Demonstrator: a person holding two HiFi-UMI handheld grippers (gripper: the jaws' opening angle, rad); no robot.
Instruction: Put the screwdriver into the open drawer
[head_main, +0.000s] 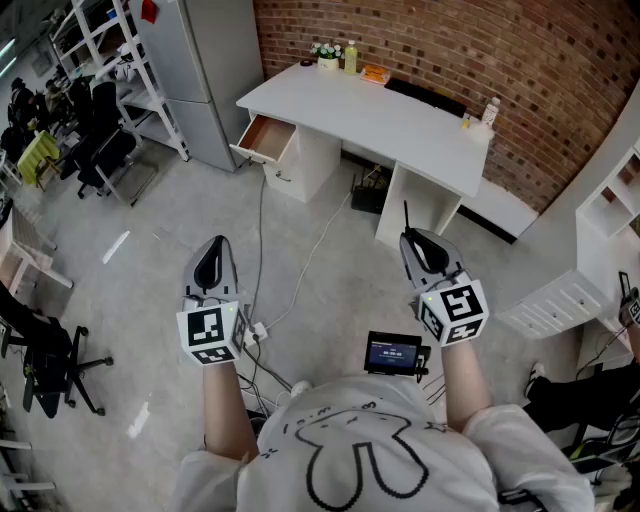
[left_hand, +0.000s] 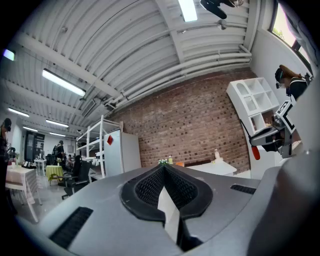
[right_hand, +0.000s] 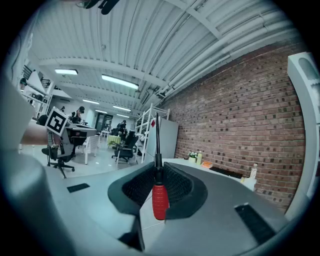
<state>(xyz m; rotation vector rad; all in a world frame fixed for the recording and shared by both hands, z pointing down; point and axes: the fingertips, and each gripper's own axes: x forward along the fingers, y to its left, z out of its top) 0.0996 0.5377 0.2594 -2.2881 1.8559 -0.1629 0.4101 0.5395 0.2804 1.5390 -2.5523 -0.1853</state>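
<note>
At the desk's (head_main: 400, 120) left end, the drawer (head_main: 268, 137) stands open. Your right gripper (right_hand: 156, 170) pinches the screwdriver (right_hand: 159, 200); the left gripper (left_hand: 164, 167) is closed, empty. Approach squarely.

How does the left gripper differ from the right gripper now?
The left gripper is shut on nothing; the right gripper is shut on the screwdriver. A black shaft sticks out past the right gripper's tips, nothing past the left gripper's. Both point toward the desk.
</note>
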